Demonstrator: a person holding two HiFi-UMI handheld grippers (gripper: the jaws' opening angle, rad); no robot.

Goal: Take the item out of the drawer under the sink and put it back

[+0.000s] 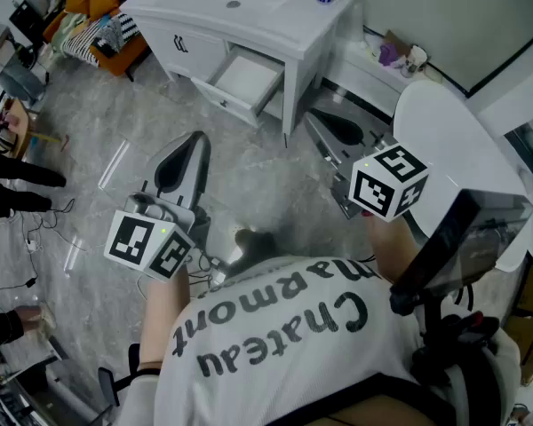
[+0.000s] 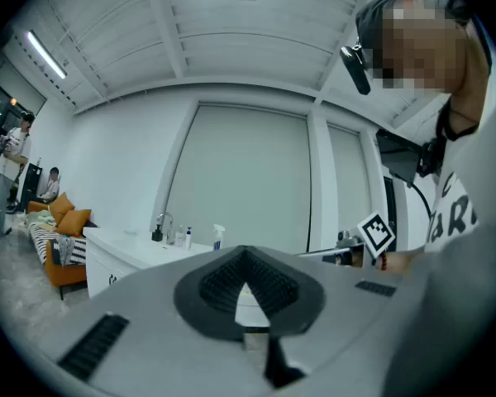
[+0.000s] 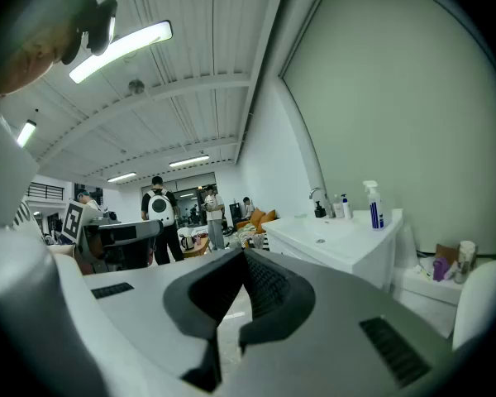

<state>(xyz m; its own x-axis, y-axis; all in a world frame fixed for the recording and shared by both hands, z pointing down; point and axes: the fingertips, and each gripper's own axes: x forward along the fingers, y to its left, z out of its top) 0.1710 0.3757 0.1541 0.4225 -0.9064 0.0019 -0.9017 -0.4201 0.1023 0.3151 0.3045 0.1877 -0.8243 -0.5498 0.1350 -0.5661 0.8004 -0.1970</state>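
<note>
Left gripper (image 1: 185, 160) and right gripper (image 1: 330, 130) both have their jaws pressed together on nothing — empty. Well ahead of their tips, the drawer (image 1: 247, 78) under the sink (image 1: 240, 7) stands pulled out; its item cannot be made out. Stepping closer and parting one gripper's jaws before reaching in looks wise.

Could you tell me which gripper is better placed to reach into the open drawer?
Probably the left. The left gripper points at the open drawer, whereas the right gripper sits beside the cabinet leg. Both are shut and empty.
</note>
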